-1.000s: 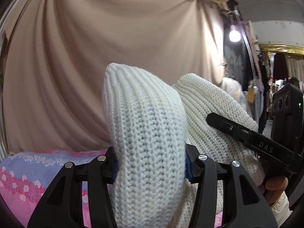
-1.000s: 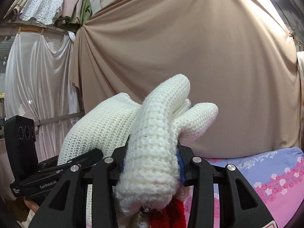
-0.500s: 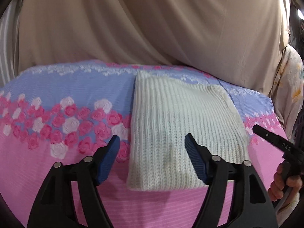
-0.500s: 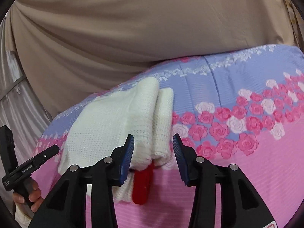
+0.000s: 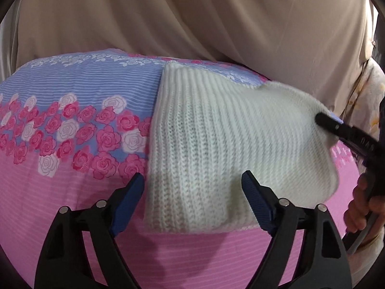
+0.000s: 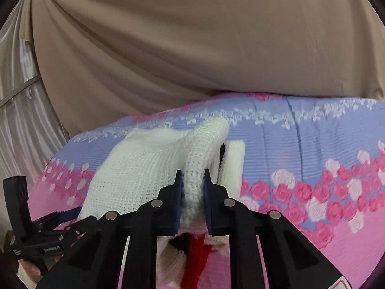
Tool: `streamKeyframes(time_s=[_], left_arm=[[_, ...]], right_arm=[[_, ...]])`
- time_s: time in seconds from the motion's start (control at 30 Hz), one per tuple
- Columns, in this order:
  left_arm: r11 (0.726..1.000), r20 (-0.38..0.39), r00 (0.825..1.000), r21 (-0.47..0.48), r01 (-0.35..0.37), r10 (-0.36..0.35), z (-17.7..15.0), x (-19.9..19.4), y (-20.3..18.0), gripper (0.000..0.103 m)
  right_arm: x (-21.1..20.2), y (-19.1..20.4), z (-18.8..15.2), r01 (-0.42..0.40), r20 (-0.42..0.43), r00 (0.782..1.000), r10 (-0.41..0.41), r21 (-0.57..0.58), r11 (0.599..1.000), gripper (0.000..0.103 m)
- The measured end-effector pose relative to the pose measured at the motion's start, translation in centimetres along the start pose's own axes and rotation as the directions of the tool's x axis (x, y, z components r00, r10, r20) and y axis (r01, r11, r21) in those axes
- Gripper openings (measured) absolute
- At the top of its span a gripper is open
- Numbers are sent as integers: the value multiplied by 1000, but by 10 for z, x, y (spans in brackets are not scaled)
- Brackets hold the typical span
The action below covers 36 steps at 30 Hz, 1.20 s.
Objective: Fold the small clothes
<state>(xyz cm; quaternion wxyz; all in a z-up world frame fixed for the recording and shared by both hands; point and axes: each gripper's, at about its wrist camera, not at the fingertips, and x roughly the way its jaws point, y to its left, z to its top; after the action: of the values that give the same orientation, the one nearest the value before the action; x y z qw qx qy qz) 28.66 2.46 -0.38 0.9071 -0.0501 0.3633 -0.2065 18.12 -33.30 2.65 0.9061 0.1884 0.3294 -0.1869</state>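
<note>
Our left gripper (image 5: 192,197) has just spread its jaws, clear of the white ribbed knit garment (image 5: 216,139) on the floral bedspread (image 5: 72,125). Our right gripper (image 6: 192,192), lettered "DAS", has just closed, pinching a fold.

A bed covered by a pink and lilac sheet (image 5: 72,110) printed with a band of roses carries the work. A folded white knit garment (image 5: 216,139) lies directly on it, spread flat across the lilac and pink parts, with a strip of red knit (image 6: 197,250) showing at its near edge.
</note>
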Motion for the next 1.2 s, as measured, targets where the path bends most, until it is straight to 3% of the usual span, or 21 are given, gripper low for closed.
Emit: streamKeyframes(time_s=[0.07,0.1,0.17,0.23,0.33,0.4,0.43,0.47,0.5,0.53,0.63,0.67,0.73,0.77,0.87,0.93,1.0,1.1,1.2], left_arm=[[1000,3,1000,-6,-9,9,-1,1,-1,81],[1000,2,1000,-17,0,0,-1,2,1,83],[999,2,1000,-46,9,-9,2,3,7,90],[997,-4,1000,-74,8,-9,5,7,15,95],[993,-45,998,-110,35,-41,10,21,25,94],[986,-84,992,-142,84,-96,11,33,29,87],[984,-88,990,-147,100,-114,11,36,29,78],[985,-76,989,-134,113,-124,12,34,25,68],[984,-78,987,-119,133,-143,13,32,21,54],[986,-53,990,-106,125,-132,15,25,17,47],[987,-15,990,-84,137,-139,18,13,9,45],[988,-29,990,-78,136,-138,16,16,7,45],[994,-87,991,-54,93,-98,8,34,2,46],[996,-95,992,-40,74,-77,3,42,0,48],[1000,-55,998,26,5,-3,2,33,-14,48],[998,-25,999,53,-41,42,6,17,-22,48],[997,27,998,44,-65,64,10,-1,-25,46],[998,92,994,34,-62,59,18,-19,-32,47],[991,81,990,62,-122,117,24,-5,-43,47]], right_arm=[[36,-9,-18,36,-145,989,-35,10,999,21],[40,-14,-24,36,-145,989,-32,29,999,25],[30,-18,-24,40,-103,994,-33,70,997,48],[29,-20,-19,42,-90,995,-32,102,994,63],[54,-26,-25,-2,-170,985,28,154,988,66],[70,-36,-29,-96,-184,972,147,257,962,63],[72,-39,-27,-133,-171,967,188,291,947,45],[69,-37,-22,-129,-161,970,180,282,951,33],[60,-30,-13,-120,-143,977,157,239,964,30],[51,-24,-6,-119,-112,983,144,201,972,27],[24,-11,6,-92,-19,995,94,94,991,25],[30,-15,3,-52,-25,998,54,72,996,25],[64,-30,-17,39,-132,991,-32,52,998,28],[62,-34,-21,14,-91,996,-8,62,998,31],[38,-31,-9,38,-80,996,-32,85,996,32],[7,-14,-2,95,4,995,-95,20,995,32],[-17,5,0,82,51,995,-80,-42,996,32],[-20,30,-5,37,14,999,-35,-118,992,27],[10,34,-22,82,-75,993,-95,-159,984,23]])
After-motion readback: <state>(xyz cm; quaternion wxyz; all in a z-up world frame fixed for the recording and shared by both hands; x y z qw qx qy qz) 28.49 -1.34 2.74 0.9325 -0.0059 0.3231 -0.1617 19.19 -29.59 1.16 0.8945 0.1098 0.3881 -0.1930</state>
